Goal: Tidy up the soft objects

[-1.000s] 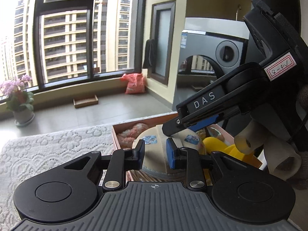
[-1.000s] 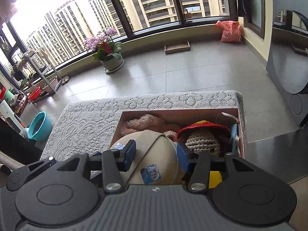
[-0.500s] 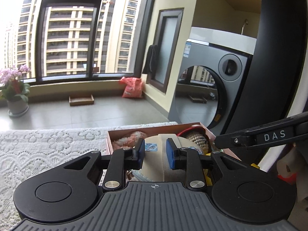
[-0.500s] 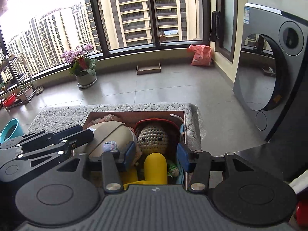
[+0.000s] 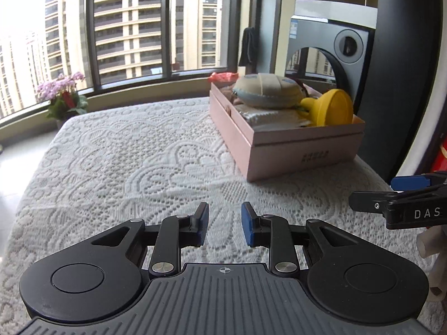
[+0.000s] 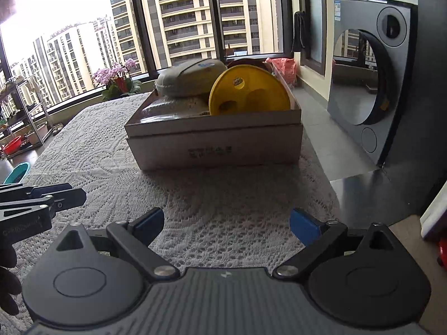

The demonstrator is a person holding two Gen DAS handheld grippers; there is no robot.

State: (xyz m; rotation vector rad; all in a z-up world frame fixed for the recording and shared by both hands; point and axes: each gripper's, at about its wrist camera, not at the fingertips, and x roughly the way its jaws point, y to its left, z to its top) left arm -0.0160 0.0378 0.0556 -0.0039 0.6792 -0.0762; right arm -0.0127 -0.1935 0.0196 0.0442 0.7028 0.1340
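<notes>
Looking along the left wrist view, the left claw (image 5: 225, 223) hangs over a white lace-covered surface (image 5: 125, 162) with its blue pads a narrow gap apart and nothing between them, so it is released. One pink box (image 5: 301, 148) stands on the surface ahead and to the right, well apart from the claw. It is packed full: a beige rounded cap (image 5: 268, 92) lies on top at the far end, a yellow toy (image 5: 331, 107) leans at the near right corner, and a pale knitted piece (image 5: 268, 114) lies under the cap. The right claw's fingertips (image 5: 371, 199) enter from the right edge. Beyond the box stands one washing machine (image 5: 329, 50), and one pot of pink flowers (image 5: 62, 95) sits by the window.

From the right wrist view, the right claw (image 6: 226, 222) has just been opening; its jaws now stand wide over the lace with nothing between them. The same box (image 6: 215, 145) sits straight ahead, apart from the claw, with the cap (image 6: 187, 79) on the left and the yellow toy's round base (image 6: 248, 92) facing the camera. The left claw's fingers (image 6: 56, 195) show at the left edge.
</notes>
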